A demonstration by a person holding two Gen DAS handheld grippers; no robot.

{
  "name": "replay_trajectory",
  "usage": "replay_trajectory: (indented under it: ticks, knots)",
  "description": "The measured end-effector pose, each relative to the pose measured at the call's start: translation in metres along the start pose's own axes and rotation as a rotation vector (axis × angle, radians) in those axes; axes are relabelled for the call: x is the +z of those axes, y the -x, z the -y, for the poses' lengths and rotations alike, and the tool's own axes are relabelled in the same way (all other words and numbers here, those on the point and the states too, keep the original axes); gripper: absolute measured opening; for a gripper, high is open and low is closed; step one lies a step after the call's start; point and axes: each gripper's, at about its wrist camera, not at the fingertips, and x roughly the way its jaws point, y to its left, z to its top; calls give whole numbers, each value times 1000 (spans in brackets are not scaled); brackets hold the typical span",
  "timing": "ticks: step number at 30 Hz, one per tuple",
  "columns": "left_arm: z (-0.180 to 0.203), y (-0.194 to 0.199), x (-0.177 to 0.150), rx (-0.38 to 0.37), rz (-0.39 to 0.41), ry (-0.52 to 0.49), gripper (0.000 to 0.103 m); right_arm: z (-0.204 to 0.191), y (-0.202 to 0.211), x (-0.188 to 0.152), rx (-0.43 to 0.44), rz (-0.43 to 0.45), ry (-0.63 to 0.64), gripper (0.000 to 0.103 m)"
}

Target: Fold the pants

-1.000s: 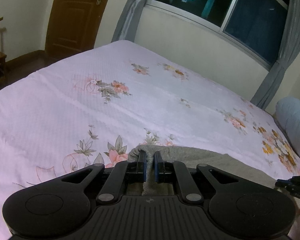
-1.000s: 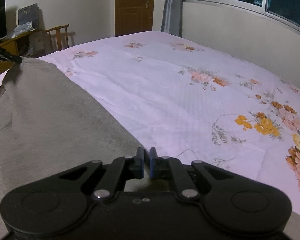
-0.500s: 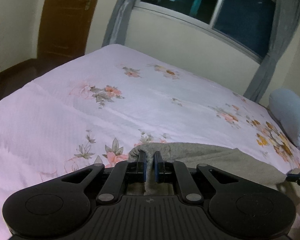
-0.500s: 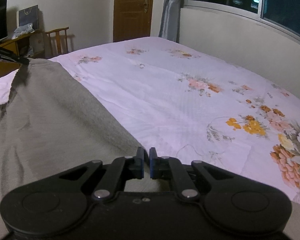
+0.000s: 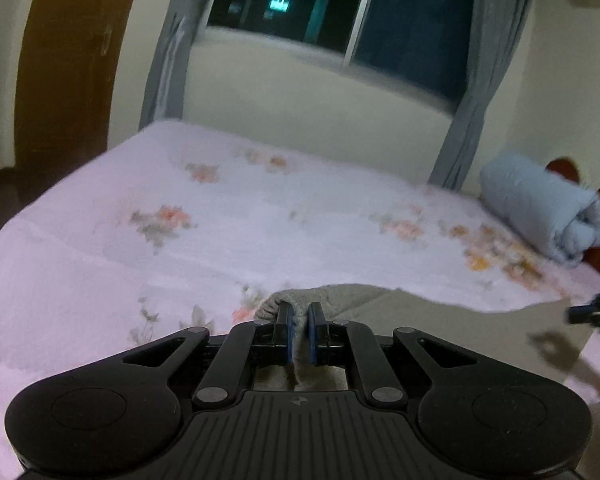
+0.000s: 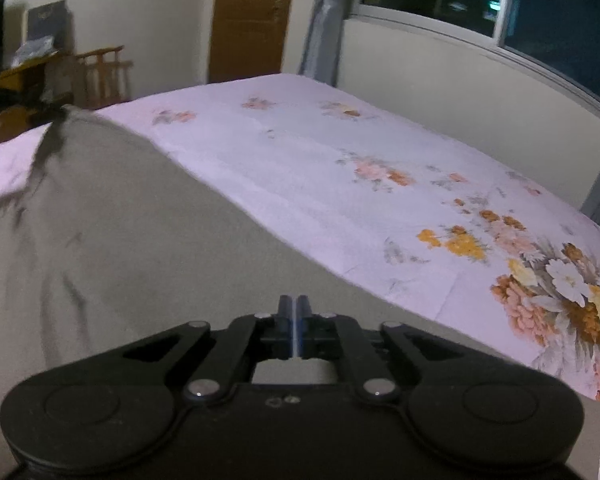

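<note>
Claw status, left claw [image 5: 299, 316]: pads pressed together on a bunched fold of the grey knit fabric pants [image 5: 440, 316], which spread toward the right claw [image 5: 596, 312] at the frame edge. Right claw [image 6: 294, 310] — its jaws have just been opening, yet only a hairline slit shows between them; the wrist view does not resolve whether cloth sits in it. The pants [image 6: 140, 240] drape across the near side of the bed with pink floral sheet [image 6: 320, 168]. Farther back lie a rolled pale-blue blanket [image 5: 540, 212], grey curtains [image 5: 476, 72], and a brown wooden door [image 6: 248, 20].
</note>
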Motion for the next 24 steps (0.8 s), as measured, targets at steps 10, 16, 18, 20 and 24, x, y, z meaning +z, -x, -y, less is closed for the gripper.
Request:
replay_trajectory:
  ticks: [10, 16, 18, 20, 24]
  knots:
    - [0, 39, -7, -15, 108, 6, 7, 18, -75, 6, 50, -8, 125, 18]
    - [6, 39, -8, -5, 108, -18, 7, 20, -84, 1, 120, 48, 232, 56]
    - [5, 38, -7, -7, 110, -17, 7, 24, -91, 1, 163, 15, 225, 35]
    - [6, 36, -5, -15, 107, -21, 7, 29, -97, 2, 185, -14, 213, 22]
    - [7, 34, -1, -11, 95, -37, 7, 33, -99, 3, 195, -16, 203, 25]
